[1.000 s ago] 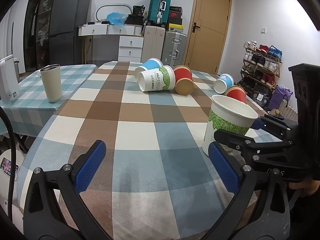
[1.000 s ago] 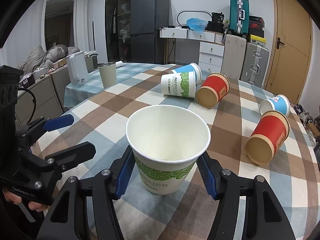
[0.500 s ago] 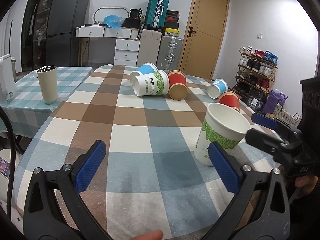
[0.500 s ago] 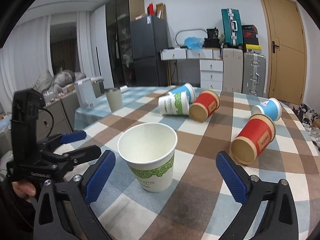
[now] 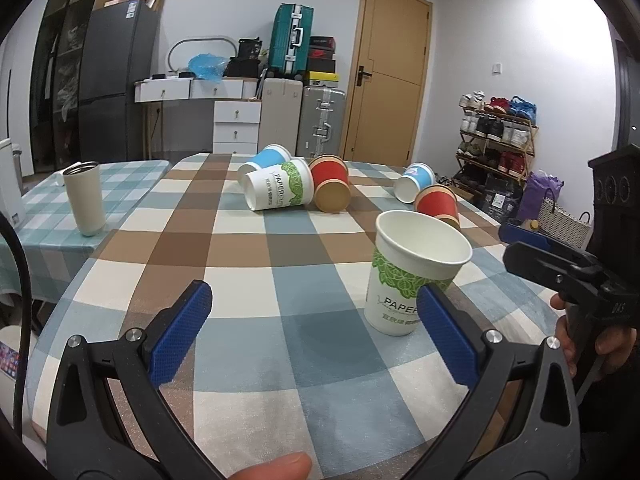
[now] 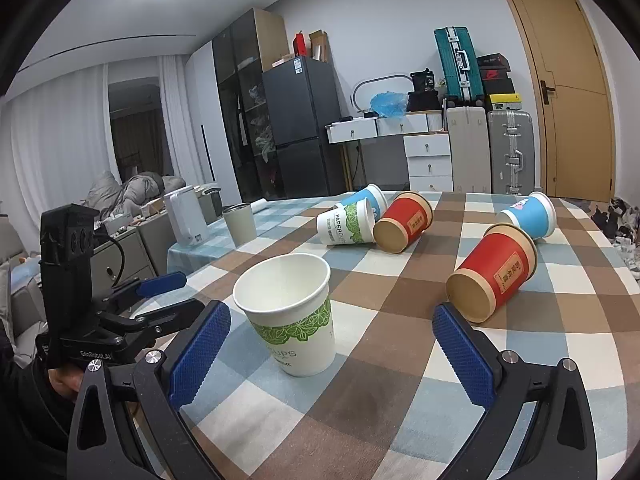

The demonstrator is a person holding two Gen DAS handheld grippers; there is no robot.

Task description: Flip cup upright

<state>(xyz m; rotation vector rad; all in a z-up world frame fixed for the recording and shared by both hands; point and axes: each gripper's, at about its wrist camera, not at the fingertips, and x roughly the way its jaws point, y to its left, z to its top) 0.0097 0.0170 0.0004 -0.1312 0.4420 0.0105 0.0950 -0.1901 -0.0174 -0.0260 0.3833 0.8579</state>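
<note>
A white paper cup with a green leaf print (image 5: 416, 272) stands upright on the checked tablecloth; it also shows in the right wrist view (image 6: 292, 312). My left gripper (image 5: 316, 340) is open and empty, just left of and behind the cup. My right gripper (image 6: 332, 356) is open and empty, drawn back from the cup, which stands near its left finger. Several cups lie on their sides farther back: a white and green one (image 5: 278, 190), a blue one (image 5: 264, 160), a red one (image 5: 330, 182), another red one (image 6: 494, 278) and another blue one (image 6: 528, 218).
A beige tumbler (image 5: 85, 198) stands upright on a second checked table at the left, beside a white kettle (image 6: 186, 220). The table's right edge (image 5: 520, 256) lies near the shoe rack (image 5: 496, 140). Suitcases and drawers stand at the back wall.
My right gripper has opened, let go of the white and green cup and pulled back and up. The cup stays standing upright. My left gripper has shifted slightly back.
</note>
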